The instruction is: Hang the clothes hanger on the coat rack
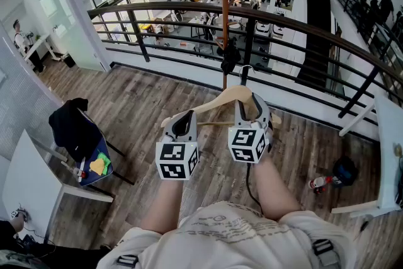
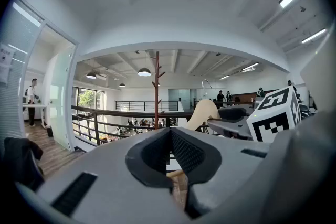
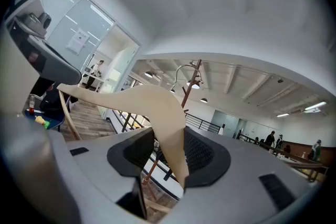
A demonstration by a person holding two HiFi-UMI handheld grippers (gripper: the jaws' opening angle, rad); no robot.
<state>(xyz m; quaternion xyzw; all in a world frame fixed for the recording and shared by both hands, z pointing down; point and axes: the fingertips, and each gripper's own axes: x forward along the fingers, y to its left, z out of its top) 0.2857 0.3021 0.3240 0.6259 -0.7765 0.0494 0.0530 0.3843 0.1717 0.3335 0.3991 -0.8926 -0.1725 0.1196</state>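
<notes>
A pale wooden clothes hanger (image 1: 227, 97) hangs in the air in front of me, its hook pointing toward the brown coat rack pole (image 1: 224, 9) just beyond. My right gripper (image 1: 249, 108) is shut on the hanger's right arm; in the right gripper view that arm (image 3: 157, 107) runs between the pads, with the rack (image 3: 191, 78) behind. My left gripper (image 1: 182, 116) sits at the hanger's left end. In the left gripper view its jaws look closed, with a tan strip of hanger (image 2: 176, 171) low between them. The shoulder (image 2: 202, 113) shows to the right of the rack (image 2: 156, 86).
A dark metal railing (image 1: 302, 22) runs across behind the rack, with an open drop to a lower floor beyond. A chair with a black garment (image 1: 72, 123) and a white table (image 1: 25, 179) stand left. A dark bag (image 1: 344, 170) and a bottle (image 1: 321, 183) lie right.
</notes>
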